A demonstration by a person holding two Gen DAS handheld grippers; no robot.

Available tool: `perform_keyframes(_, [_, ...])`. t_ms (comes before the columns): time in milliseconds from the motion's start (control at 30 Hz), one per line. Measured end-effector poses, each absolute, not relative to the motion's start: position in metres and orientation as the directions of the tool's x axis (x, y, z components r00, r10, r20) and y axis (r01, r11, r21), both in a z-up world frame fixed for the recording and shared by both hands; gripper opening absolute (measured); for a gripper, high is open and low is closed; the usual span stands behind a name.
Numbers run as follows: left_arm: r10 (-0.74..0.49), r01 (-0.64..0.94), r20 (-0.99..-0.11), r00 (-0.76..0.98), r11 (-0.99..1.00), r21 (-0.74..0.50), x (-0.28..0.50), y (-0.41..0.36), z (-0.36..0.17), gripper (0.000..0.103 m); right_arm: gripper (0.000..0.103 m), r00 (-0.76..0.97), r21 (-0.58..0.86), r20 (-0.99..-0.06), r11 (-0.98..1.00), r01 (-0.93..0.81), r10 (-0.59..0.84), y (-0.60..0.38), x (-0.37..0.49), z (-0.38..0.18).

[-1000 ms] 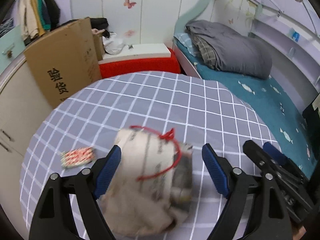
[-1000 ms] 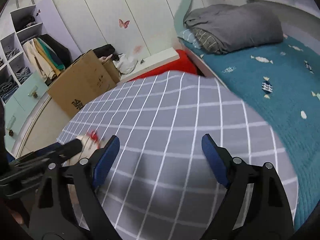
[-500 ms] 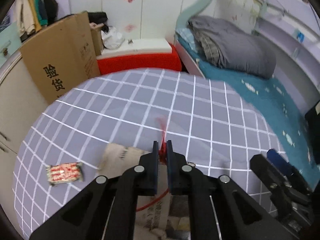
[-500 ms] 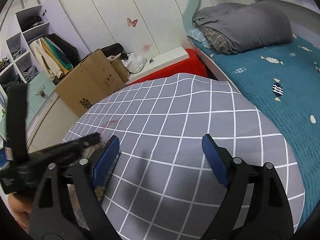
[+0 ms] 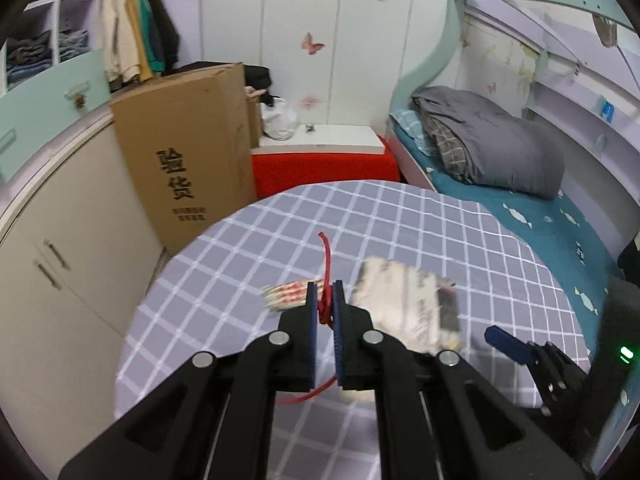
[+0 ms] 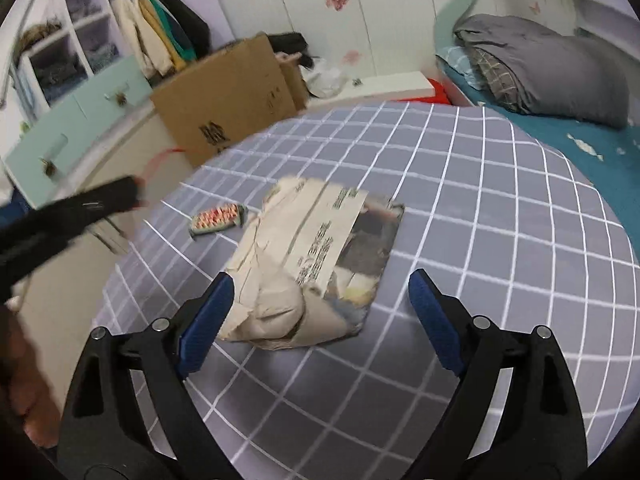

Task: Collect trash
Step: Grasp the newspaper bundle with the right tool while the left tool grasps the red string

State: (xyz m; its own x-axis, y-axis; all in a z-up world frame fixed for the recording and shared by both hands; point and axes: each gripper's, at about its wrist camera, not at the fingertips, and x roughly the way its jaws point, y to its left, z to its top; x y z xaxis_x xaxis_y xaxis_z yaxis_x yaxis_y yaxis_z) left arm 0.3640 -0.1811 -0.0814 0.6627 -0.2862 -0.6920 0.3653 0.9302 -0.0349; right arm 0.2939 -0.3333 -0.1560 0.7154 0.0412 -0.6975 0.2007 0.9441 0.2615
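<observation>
Trash here comes to three pieces: one red string (image 5: 327,276), one crumpled newspaper (image 6: 316,264) and one small red-and-white wrapper (image 6: 218,219). The left hand-held gripper (image 5: 325,308) has its blue pads pressed together on the red string, which rises past the tips toward 12 o'clock and trails out in a loop below the pads; the gripper is raised off the tabletop (image 5: 400,224). Seen from the left wrist, the newspaper lies just at 3 o'clock of those closed tips and the wrapper just at 9 o'clock, partly behind the left finger.

The right hand-held gripper (image 6: 320,312) stands wide apart and holds nothing. In its own view the newspaper lies flat on the grey checked cloth between and ahead of the two fingers, its near crumpled corner just beside the left pad (image 6: 206,326); whether they touch I cannot tell. The wrapper sits on the cloth at 10 o'clock of the newspaper, a little apart from it. The blurred left gripper shows at 9 o'clock, off the tabletop's edge, with the red string arcing up from its tip.

Past the tabletop, at 11 o'clock, stands one cardboard box (image 5: 188,168); at 2 o'clock, one bed (image 5: 540,220) with one grey folded quilt (image 5: 492,140).
</observation>
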Motion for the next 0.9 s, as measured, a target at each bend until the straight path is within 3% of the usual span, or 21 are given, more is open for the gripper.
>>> perform_keyframes(133, [-0.279,0.348,-0.699,0.659,0.936,-0.045,0.355,-0.146,-0.082,0.007,0.087,0.666,0.235,-0.746,0.937,0.260,0.002,-0.329,0.304,-0.167])
perform_keyframes(167, [-0.280,0.347,-0.700,0.656,0.937,-0.050,0.354,-0.139,-0.083,0.007,0.081,0.655,0.228,-0.755,0.937,0.265,-0.001,-0.328,0.304,-0.170])
perform_keyframes(200, [-0.284,0.347,-0.705,0.650,0.936,-0.056,0.351,-0.131,-0.084,0.007,0.059,0.655,0.208,-0.755,0.940,0.269,-0.020,-0.327,0.304,-0.171])
perform_keyframes(300, [-0.289,0.339,-0.709,0.643,0.938,-0.075,0.347,-0.111,-0.088,0.007,0.050,0.654,0.208,-0.756,0.940,0.272,-0.022,-0.326,0.300,-0.172])
perform_keyframes(600, [-0.335,0.315,-0.696,0.635,0.935,-0.162,0.329,-0.049,-0.088,0.006,0.045,0.743,0.220,-0.669,0.945,0.242,-0.035,-0.308,0.272,-0.140])
perform_keyframes(900, [-0.275,0.201,-0.676,0.684,0.962,-0.187,0.313,0.032,-0.087,0.007,0.046,0.793,0.231,-0.602,0.971,0.061,0.093,-0.225,0.270,-0.095])
